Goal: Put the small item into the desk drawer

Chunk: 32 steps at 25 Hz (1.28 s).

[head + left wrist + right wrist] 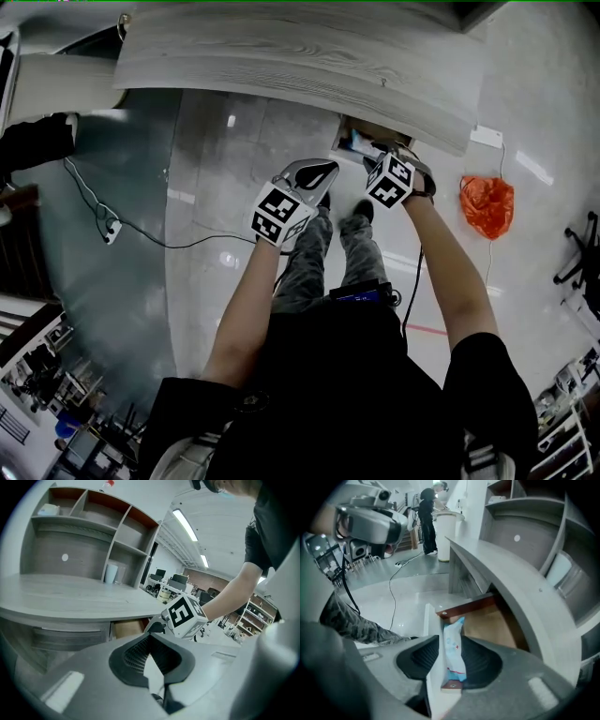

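Packet (453, 651), white and blue with small red print, lies on edge inside the open drawer (487, 625), against its front panel. Right gripper (451, 662) points steeply down above it, jaws apart. Left gripper (151, 654) hangs nearby, tips together, empty.

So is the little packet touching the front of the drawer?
Touching. The right gripper view shows the packet lying right against the inside of the drawer front, with no gap.
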Each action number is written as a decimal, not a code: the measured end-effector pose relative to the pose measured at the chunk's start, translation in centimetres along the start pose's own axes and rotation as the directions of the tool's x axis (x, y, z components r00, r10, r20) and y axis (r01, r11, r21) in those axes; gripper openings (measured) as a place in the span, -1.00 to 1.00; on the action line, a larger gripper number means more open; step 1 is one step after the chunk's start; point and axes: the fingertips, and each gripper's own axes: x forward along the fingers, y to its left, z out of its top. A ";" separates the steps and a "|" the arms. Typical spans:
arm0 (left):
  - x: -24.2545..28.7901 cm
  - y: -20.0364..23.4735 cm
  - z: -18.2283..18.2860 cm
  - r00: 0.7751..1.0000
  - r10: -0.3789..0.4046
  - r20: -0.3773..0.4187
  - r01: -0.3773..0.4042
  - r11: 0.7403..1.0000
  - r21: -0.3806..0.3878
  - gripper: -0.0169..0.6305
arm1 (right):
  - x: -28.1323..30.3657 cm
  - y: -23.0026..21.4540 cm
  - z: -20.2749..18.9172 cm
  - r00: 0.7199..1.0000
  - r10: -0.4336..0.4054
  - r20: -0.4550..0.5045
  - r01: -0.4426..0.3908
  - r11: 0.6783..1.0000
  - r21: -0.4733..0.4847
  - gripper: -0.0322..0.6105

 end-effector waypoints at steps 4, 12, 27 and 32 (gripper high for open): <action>-0.2 -0.9 1.6 1.000 -0.014 0.010 0.014 1.000 0.028 -0.95 | -2.9 -0.7 0.6 0.998 -0.045 0.038 0.044 0.998 0.036 -0.58; -0.8 -2.9 4.4 0.999 -0.043 0.021 0.041 0.997 0.067 -0.95 | -9.3 -1.7 1.2 0.986 -0.130 0.105 0.117 0.986 0.122 -0.76; -1.4 -5.4 8.8 0.995 -0.086 0.049 0.079 0.988 0.130 -0.95 | -22.0 -4.5 1.5 0.890 -0.335 0.311 0.145 0.853 0.502 -0.89; -1.7 -5.9 9.7 0.994 -0.093 0.062 0.084 0.987 0.137 -0.95 | -25.7 -4.6 1.9 0.834 -0.395 0.385 0.124 0.814 0.567 -0.89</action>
